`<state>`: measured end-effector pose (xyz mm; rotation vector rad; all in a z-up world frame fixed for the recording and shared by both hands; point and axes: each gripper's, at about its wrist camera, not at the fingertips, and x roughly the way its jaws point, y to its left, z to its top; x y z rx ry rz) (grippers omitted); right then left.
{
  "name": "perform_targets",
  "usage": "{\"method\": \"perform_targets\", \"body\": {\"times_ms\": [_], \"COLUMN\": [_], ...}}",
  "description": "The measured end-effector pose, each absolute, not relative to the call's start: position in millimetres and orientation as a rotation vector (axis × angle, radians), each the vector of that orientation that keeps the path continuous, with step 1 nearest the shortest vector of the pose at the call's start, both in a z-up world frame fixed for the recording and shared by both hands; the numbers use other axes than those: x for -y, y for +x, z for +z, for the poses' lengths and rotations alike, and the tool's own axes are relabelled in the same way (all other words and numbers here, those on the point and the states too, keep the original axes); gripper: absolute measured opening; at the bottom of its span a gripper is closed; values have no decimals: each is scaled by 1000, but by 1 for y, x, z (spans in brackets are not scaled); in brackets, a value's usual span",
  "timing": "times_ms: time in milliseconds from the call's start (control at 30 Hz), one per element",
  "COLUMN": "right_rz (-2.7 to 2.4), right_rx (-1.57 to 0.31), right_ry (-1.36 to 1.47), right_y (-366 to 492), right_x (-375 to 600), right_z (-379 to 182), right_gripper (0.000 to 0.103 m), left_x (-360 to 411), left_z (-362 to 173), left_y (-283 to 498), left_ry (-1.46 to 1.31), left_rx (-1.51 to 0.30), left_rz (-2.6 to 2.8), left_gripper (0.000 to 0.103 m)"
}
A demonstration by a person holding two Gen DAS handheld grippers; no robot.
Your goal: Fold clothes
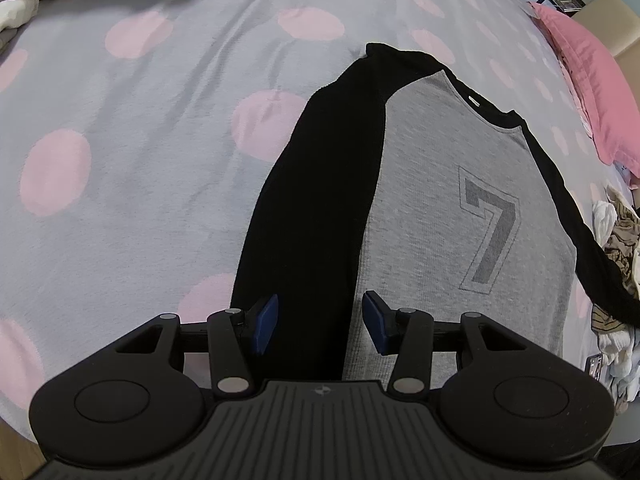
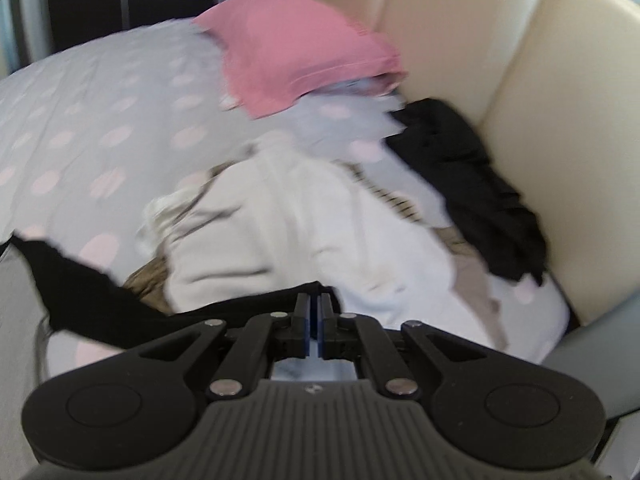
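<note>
Here, left gripper (image 1: 320, 326) low above folded sleeve (image 1: 320, 184), jaws wide; right gripper (image 2: 314, 320) level, jaws clamped on other sleeve (image 2: 92, 300) near bed (image 1: 160, 100) edge.

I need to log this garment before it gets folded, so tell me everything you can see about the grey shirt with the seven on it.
The shirt is a grey knit raglan with black long sleeves, a black neckband and a dark outlined 7 on the chest. It lies flat on the spotted bedspread, neckline away from the camera. The near sleeve is folded down along the body, ending between the open left gripper's fingers. The far sleeve trails toward the laundry pile, apparently pinched by the shut right gripper.
</note>
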<state>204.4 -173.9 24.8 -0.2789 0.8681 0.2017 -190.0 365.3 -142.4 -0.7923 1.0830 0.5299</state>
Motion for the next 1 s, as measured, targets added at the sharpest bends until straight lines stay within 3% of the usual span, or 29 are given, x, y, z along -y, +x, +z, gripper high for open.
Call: {"method": "perform_targets", "body": {"times_ms": [367,500,700,767,933,1000], "right_rz": [60,85,74,78,109,136], "right_rx": [-867,-954,-959,-944,-904,-898], "right_ry": [-297,-308,-281,-251,-195,-177], "right_y": [242,252,247,246,250,257], "right_x": [193,190,201,206,211,206], "right_z": [-12,-28,-25,-21,-14,-15], "right_gripper": [4,5,16,25,37,38], "left_x": [-368,-370,-372,-371,-369,-369], "left_z": [-146,-147,-149,-150,-152,-152], "left_y": [-189,-189,-188,-186,-184,-185], "left_ry": [-792,-796,-797,-793,-776,-776], "left_rx": [-1094,-1096,-1103,-1106,-1117,-1119], "left_rz": [540,546,548,543,540,544], "left_gripper": [45,45,45,46,47,47]}}
